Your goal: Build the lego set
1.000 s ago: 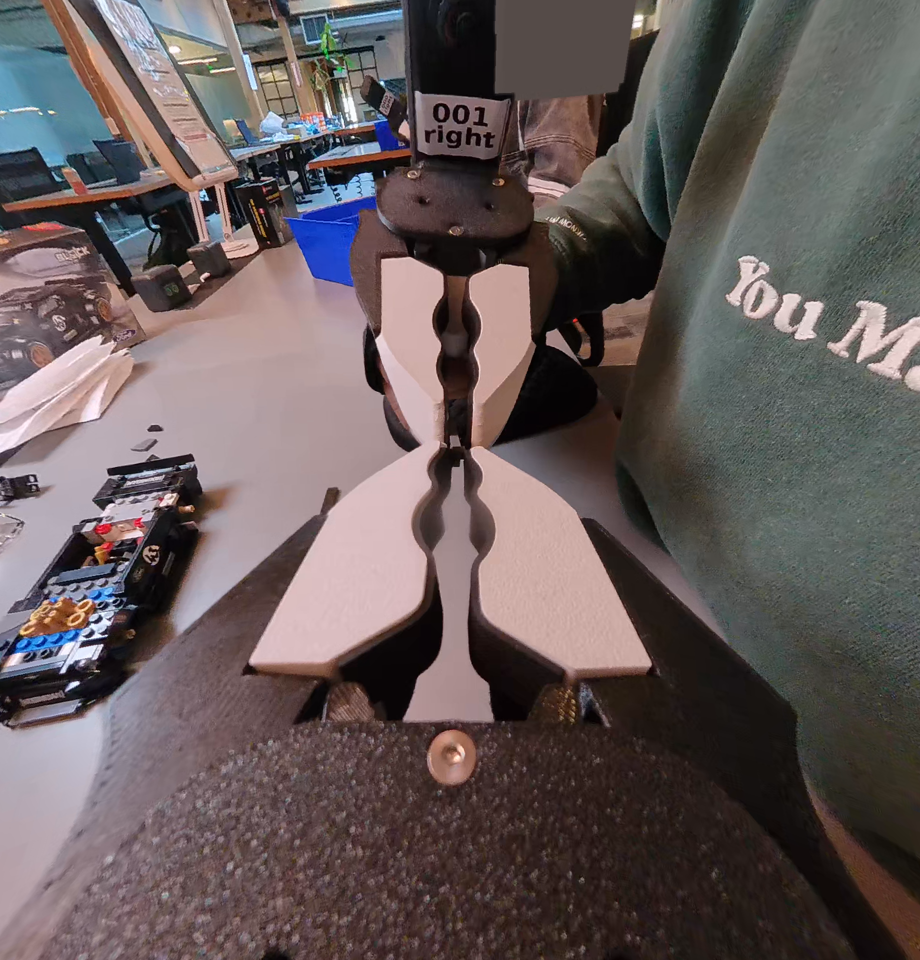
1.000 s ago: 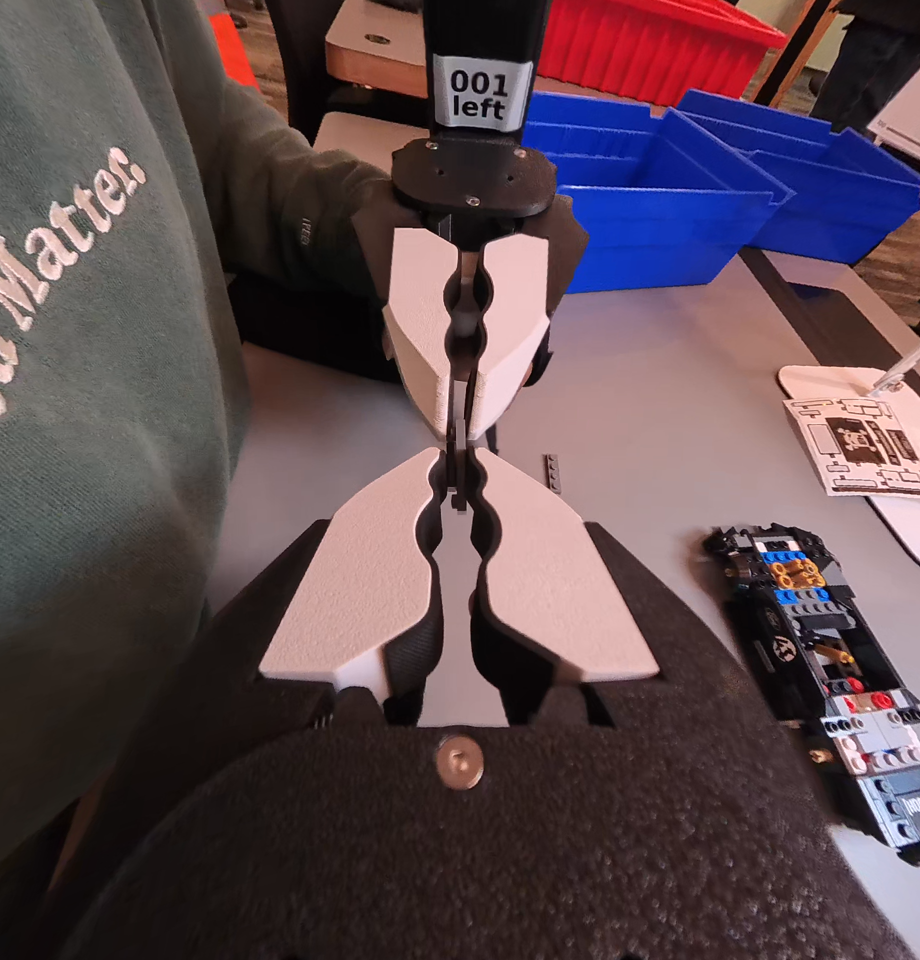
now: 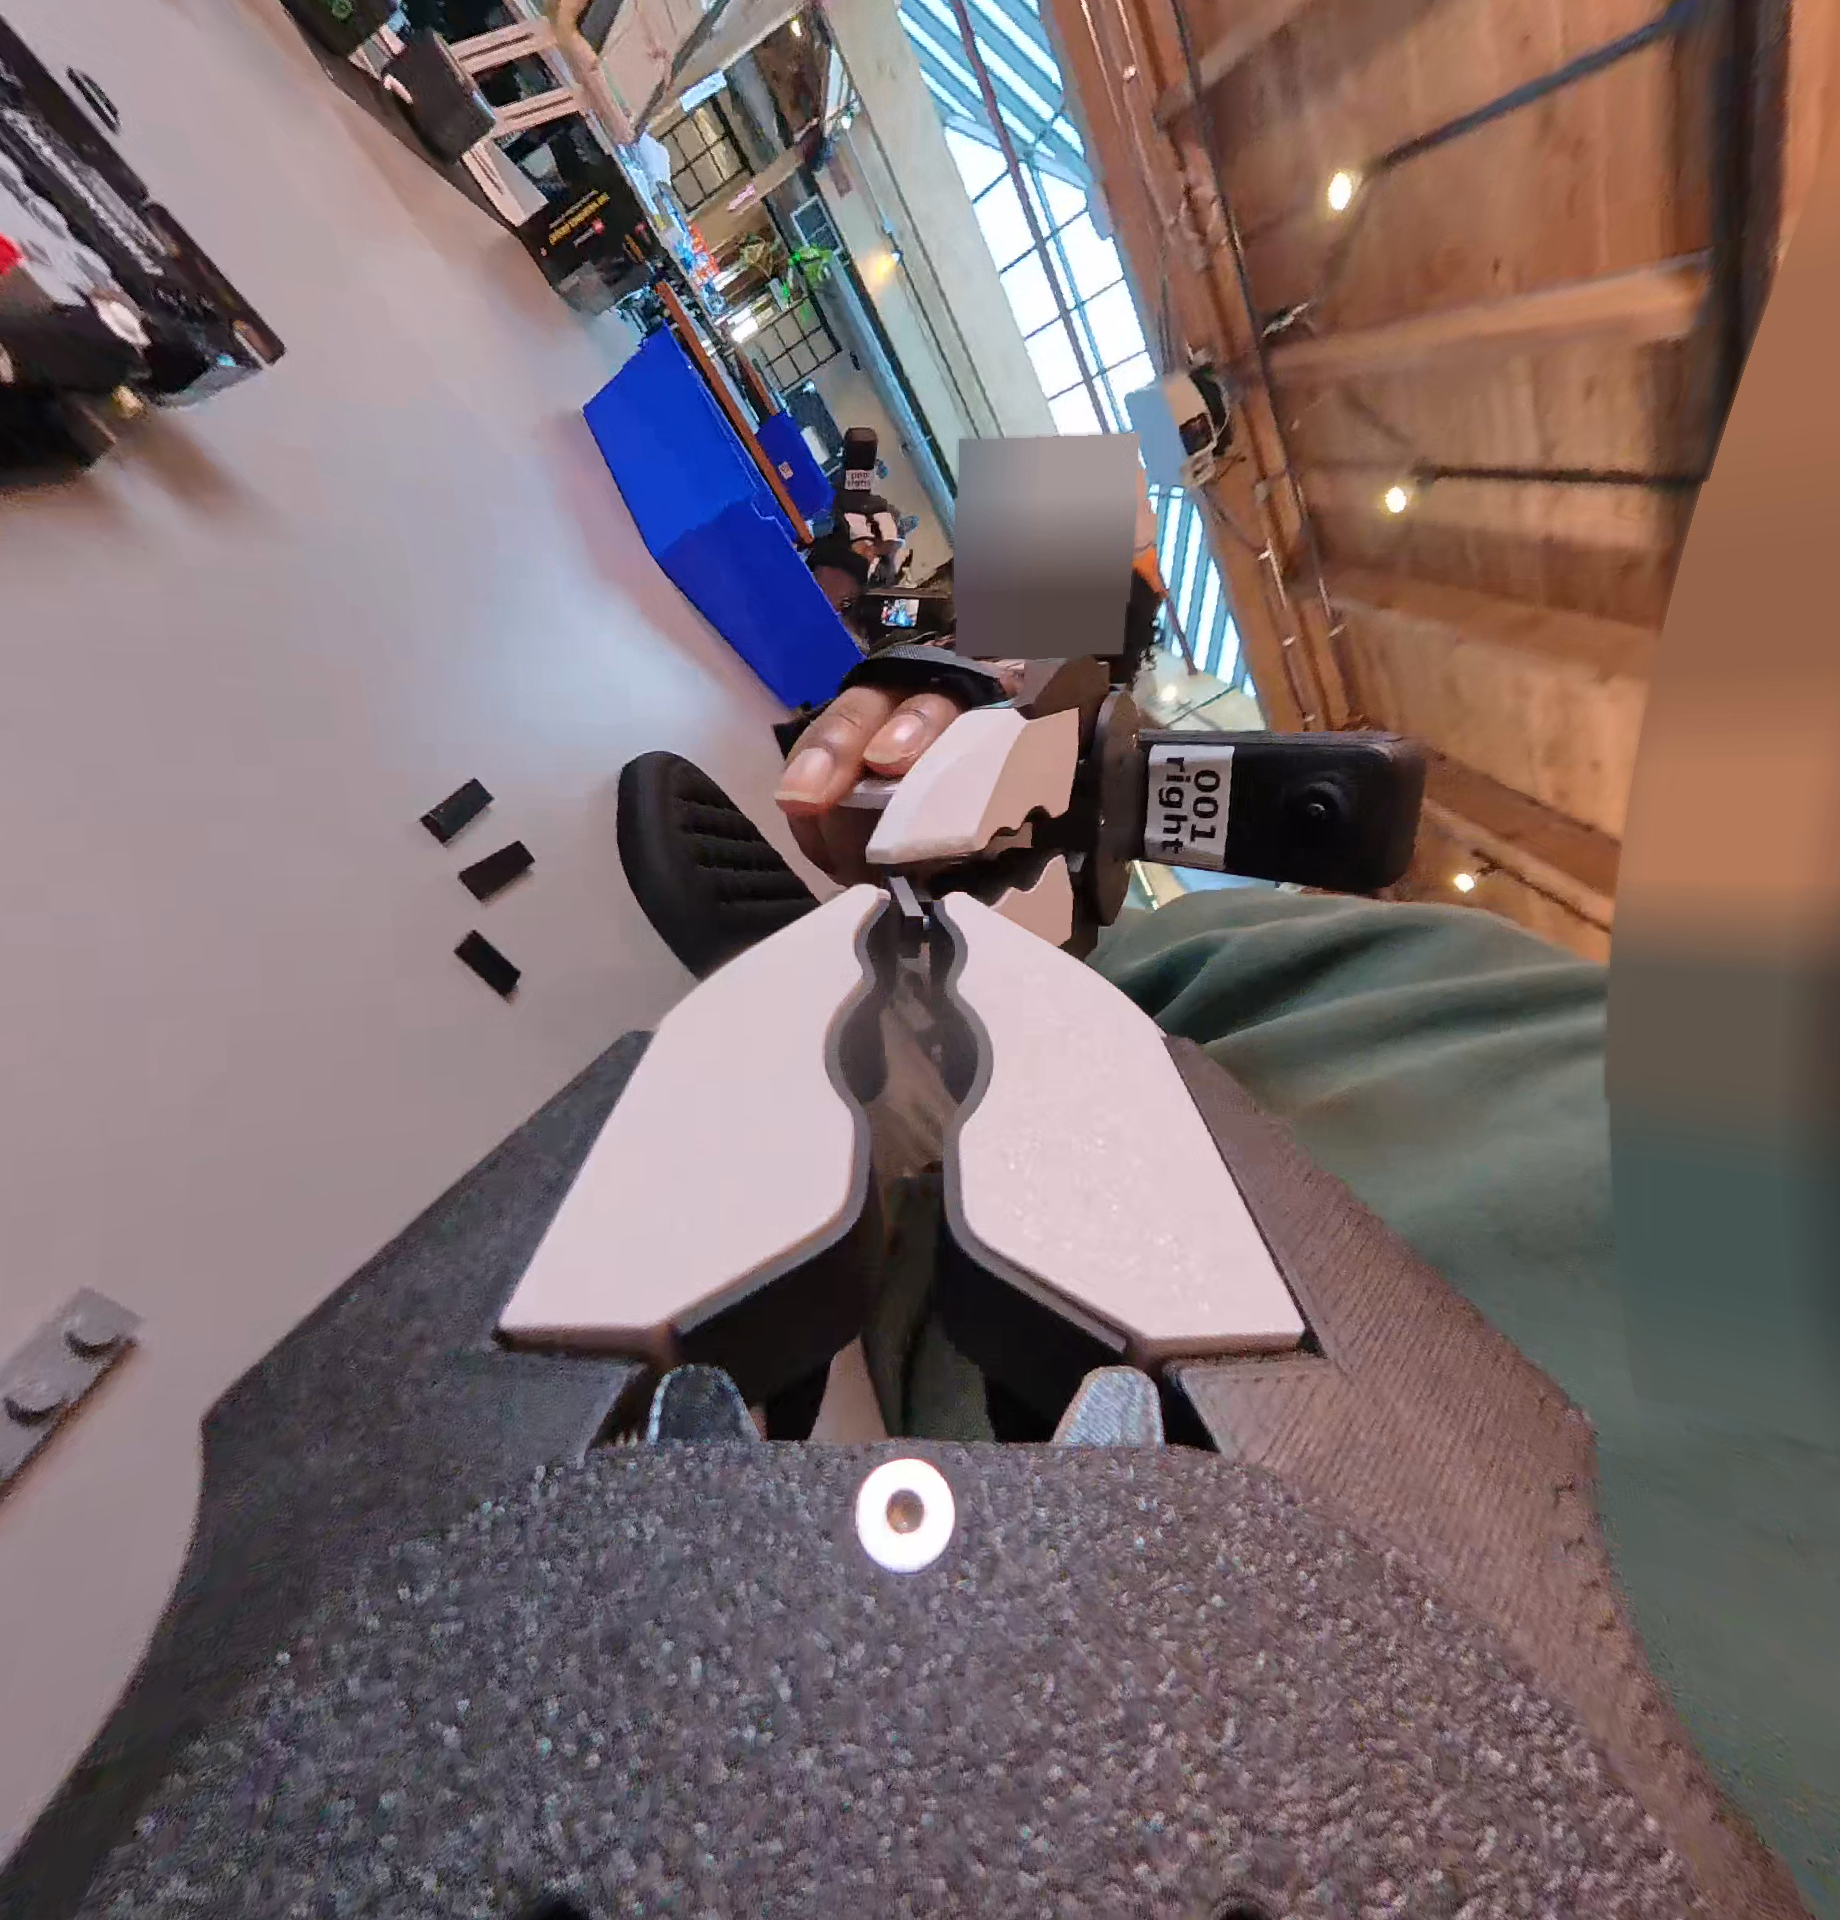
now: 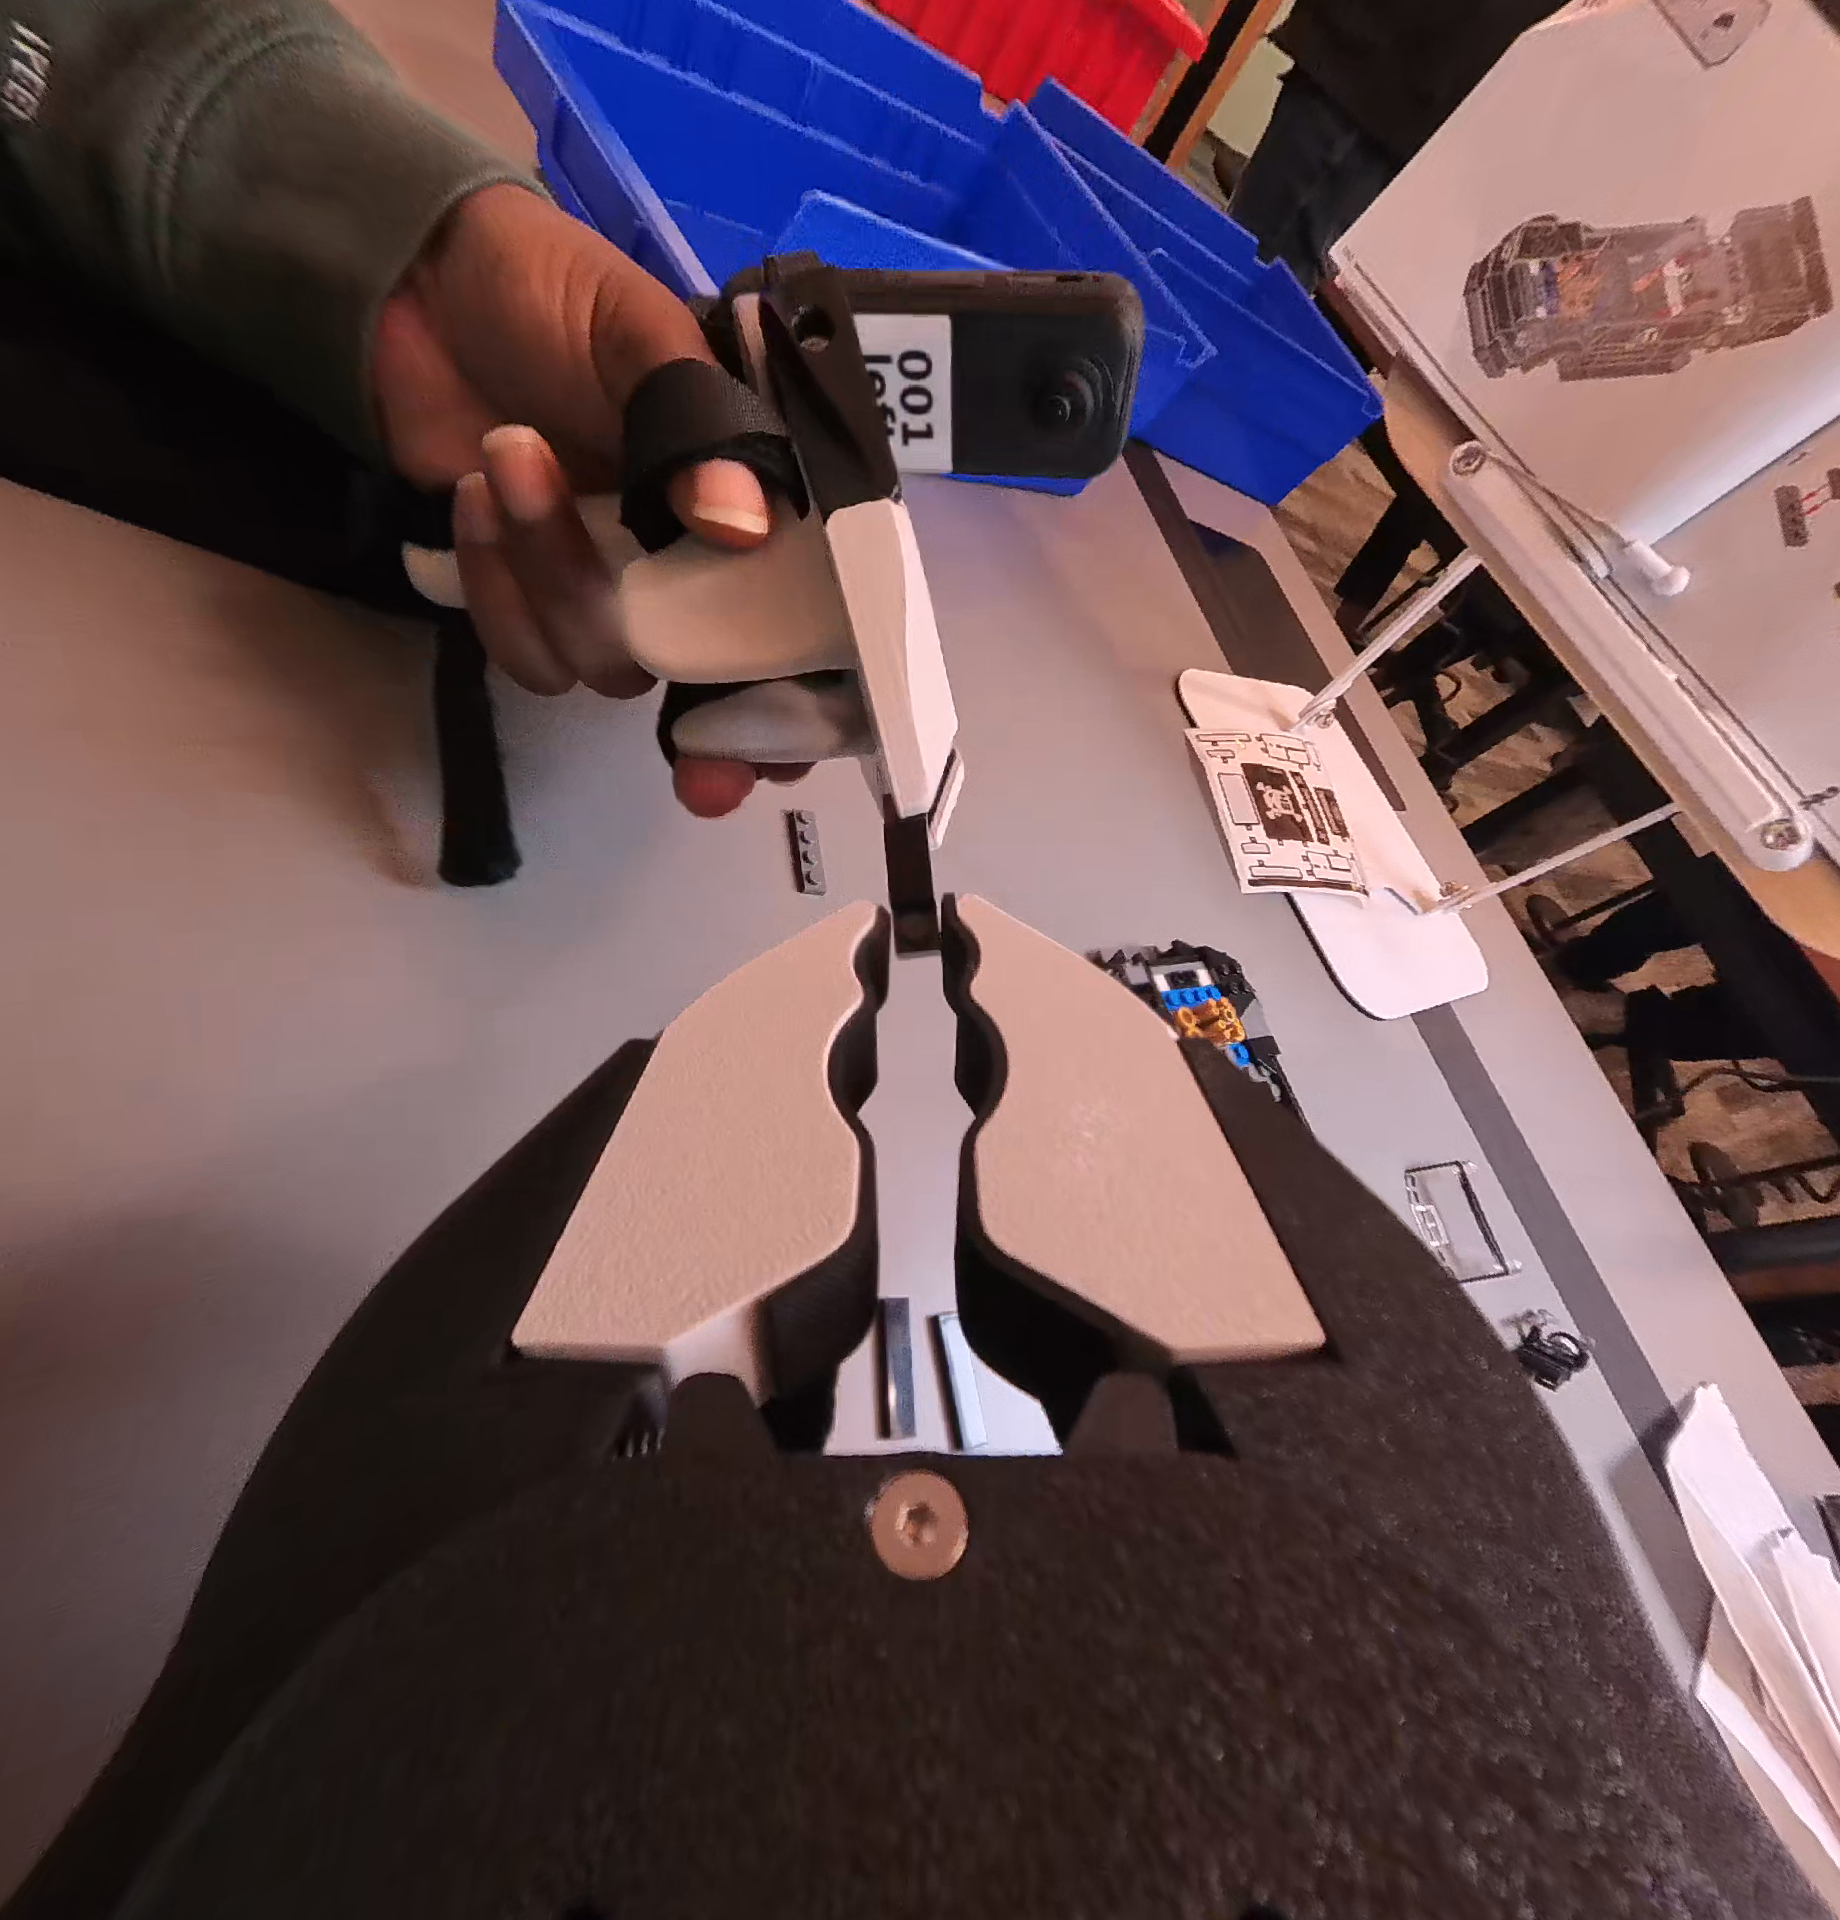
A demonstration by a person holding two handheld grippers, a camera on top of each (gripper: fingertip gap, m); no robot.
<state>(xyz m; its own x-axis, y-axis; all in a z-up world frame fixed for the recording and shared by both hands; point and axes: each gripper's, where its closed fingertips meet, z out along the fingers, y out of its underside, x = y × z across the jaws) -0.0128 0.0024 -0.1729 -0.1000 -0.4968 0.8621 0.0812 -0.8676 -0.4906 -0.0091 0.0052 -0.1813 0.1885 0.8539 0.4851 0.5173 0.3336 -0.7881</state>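
Note:
My left gripper (image 3: 912, 910) and my right gripper (image 4: 915, 916) meet tip to tip above the table. Both are shut on one small black lego piece (image 4: 913, 883), which also shows in the left wrist view (image 3: 911, 925). In the right wrist view the left gripper (image 4: 921, 805) comes down from above, turned on its side in a person's hand. In the left wrist view the right gripper (image 3: 911, 878) lies sideways. The partly built black lego car (image 4: 1202, 1013) sits on the table to the right, and in the left wrist view (image 3: 64, 291) at the top left.
Three small black tiles (image 3: 492, 871) and a grey studded plate (image 3: 33, 1392) lie on the table. A grey strip plate (image 4: 807, 852), a sticker sheet (image 4: 1274, 810), a clear piece (image 4: 1456, 1216), blue bins (image 4: 895, 156) and an instruction booklet on a stand (image 4: 1622, 312) are around. Left and right tips are no more than a few centimetres apart. The partly built black lego car (image 4: 1202, 1013) is about equally far from each gripper, around 20 centimeters.
Both grippers have rolled and tilted, so each now sees the other side-on rather than head-on. They still pinch the same black piece together.

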